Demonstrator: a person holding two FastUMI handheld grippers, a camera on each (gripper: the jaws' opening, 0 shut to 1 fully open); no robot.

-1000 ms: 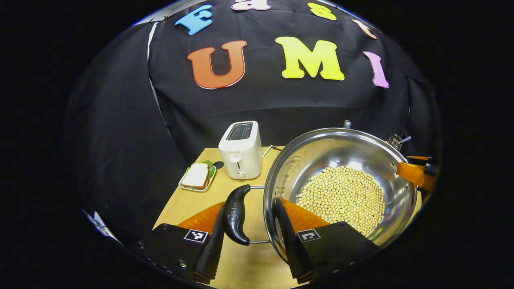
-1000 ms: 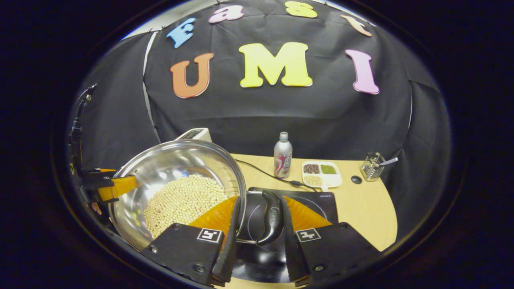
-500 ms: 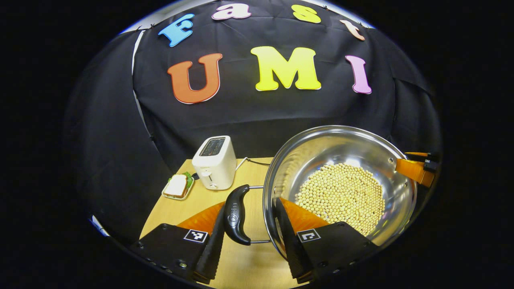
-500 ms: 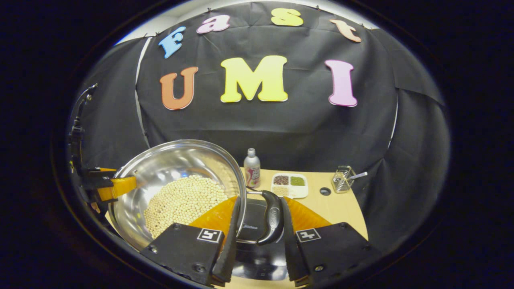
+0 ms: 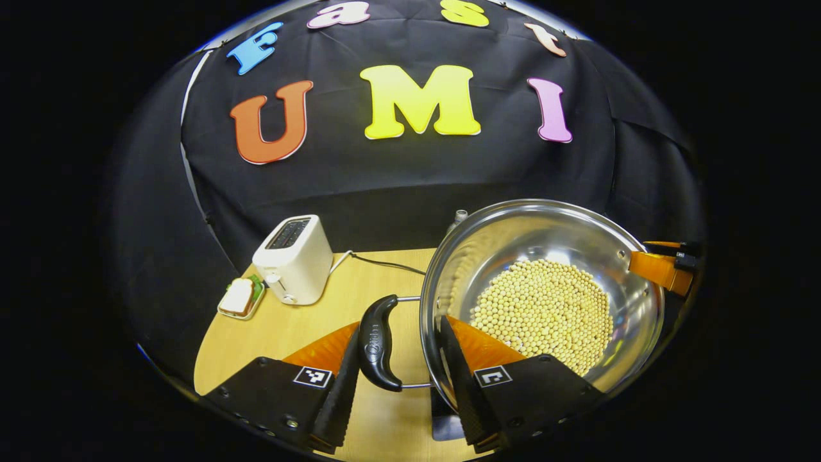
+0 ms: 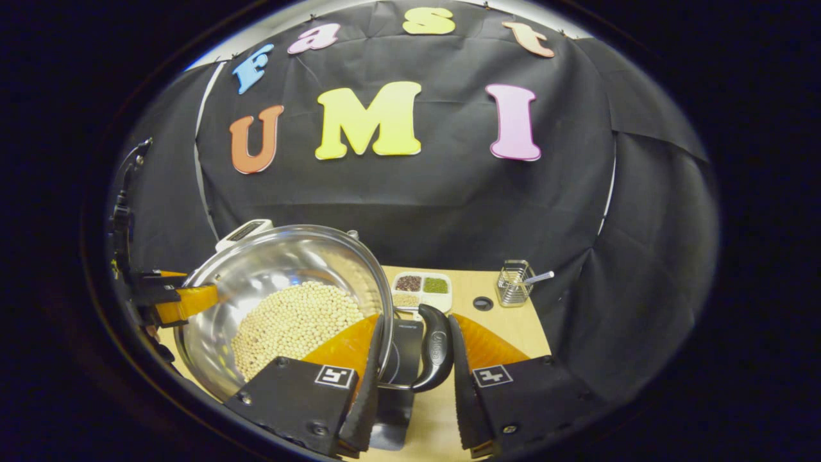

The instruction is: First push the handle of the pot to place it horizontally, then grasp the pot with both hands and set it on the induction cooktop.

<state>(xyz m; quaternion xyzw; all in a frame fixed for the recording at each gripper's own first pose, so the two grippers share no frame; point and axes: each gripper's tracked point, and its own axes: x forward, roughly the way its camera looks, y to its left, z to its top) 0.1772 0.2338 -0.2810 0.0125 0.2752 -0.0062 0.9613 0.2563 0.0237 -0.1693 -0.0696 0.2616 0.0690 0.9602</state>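
Observation:
A steel pot (image 5: 545, 256) half full of pale beans (image 5: 545, 308) hangs above the wooden table, held at both sides. My left gripper (image 5: 399, 385) is shut on the black left handle (image 5: 375, 346), one finger outside it and the other inside the pot's rim. My right gripper (image 6: 414, 385) clamps the black right handle (image 6: 437, 350) the same way, and also shows at the pot's far rim (image 5: 664, 268). The black induction cooktop (image 6: 401, 359) lies on the table under the pot's right edge, mostly hidden by the pot.
A white toaster (image 5: 292, 260) with its cord and a small plate with a sandwich (image 5: 240, 296) stand at the table's back left. A divided dish of grains (image 6: 422, 290), a wire holder (image 6: 513, 290) and a bottle top (image 5: 459, 215) sit behind the pot.
Both grippers have carried the pot across the table. The toaster and sandwich have slid left in the left gripper view; the cooktop has slid left under the pot in the right gripper view.

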